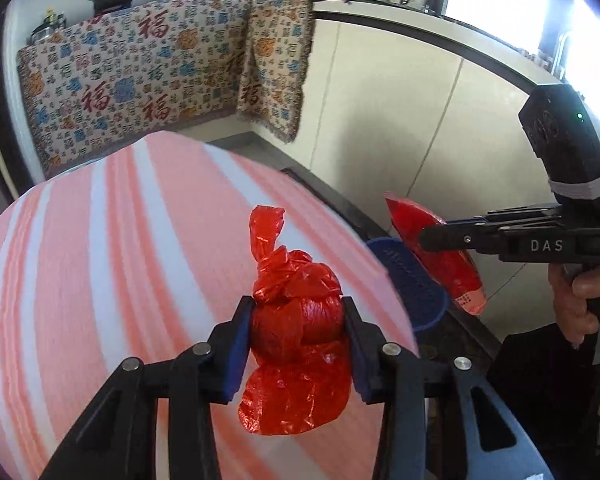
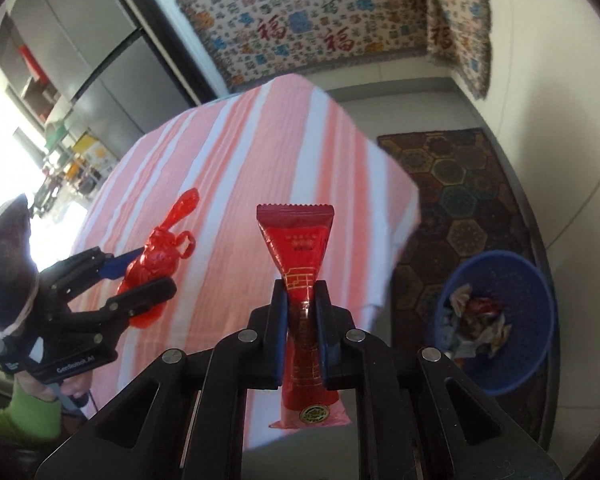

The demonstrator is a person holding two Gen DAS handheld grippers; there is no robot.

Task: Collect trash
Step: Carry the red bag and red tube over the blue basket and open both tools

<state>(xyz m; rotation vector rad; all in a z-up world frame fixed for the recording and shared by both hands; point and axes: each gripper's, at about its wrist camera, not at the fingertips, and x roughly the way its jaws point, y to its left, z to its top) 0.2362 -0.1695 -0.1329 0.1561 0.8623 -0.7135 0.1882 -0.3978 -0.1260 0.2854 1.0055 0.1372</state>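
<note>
Only the right wrist view shows the blue bin (image 2: 496, 320); left fingers (image 1: 296, 320) pinch a knotted bag (image 1: 296, 312), right fingers (image 2: 300, 320) a wrapper (image 2: 300, 280).

Left gripper (image 1: 298, 320) clamped, right gripper (image 2: 301, 312) clamped, both raised

Right gripper (image 2: 301, 304) pinches a red wrapper (image 2: 300, 264) above the striped bench (image 2: 236, 168); blue bin (image 2: 496, 320) holds trash.
</note>
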